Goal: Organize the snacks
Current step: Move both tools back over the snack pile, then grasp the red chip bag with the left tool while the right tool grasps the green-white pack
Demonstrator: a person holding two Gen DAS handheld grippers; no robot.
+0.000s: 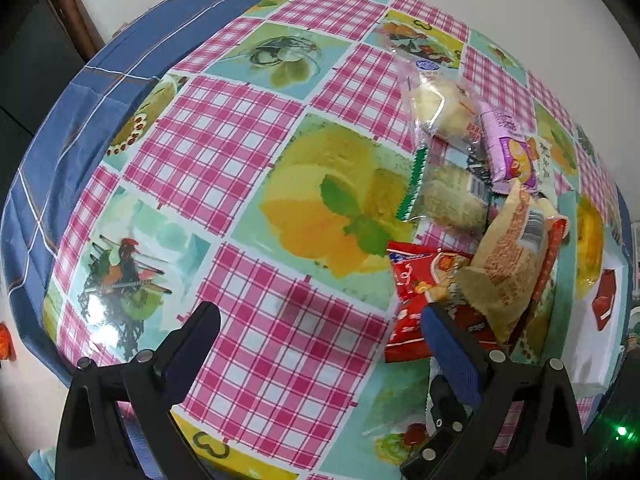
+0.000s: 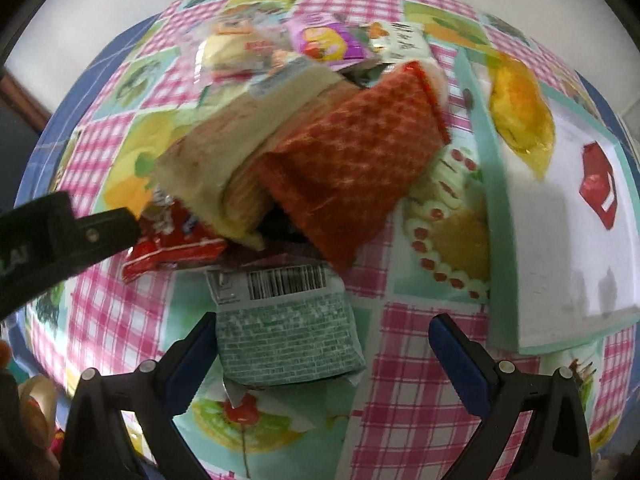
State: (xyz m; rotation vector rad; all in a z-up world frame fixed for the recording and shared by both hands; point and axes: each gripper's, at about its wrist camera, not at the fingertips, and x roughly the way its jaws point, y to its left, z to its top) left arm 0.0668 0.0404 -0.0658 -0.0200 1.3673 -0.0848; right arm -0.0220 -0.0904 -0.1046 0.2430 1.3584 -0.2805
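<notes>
Green packet lies between spread right gripper fingers.

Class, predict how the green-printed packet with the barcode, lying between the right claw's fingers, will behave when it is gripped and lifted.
The green packet looks puffed and boxy, so it will probably give a little under squeeze yet hold its shape. Its film looks glossy, so it may slip. It seems light for its size, and since it touches the pile behind, lifting could nudge neighbours.
</notes>
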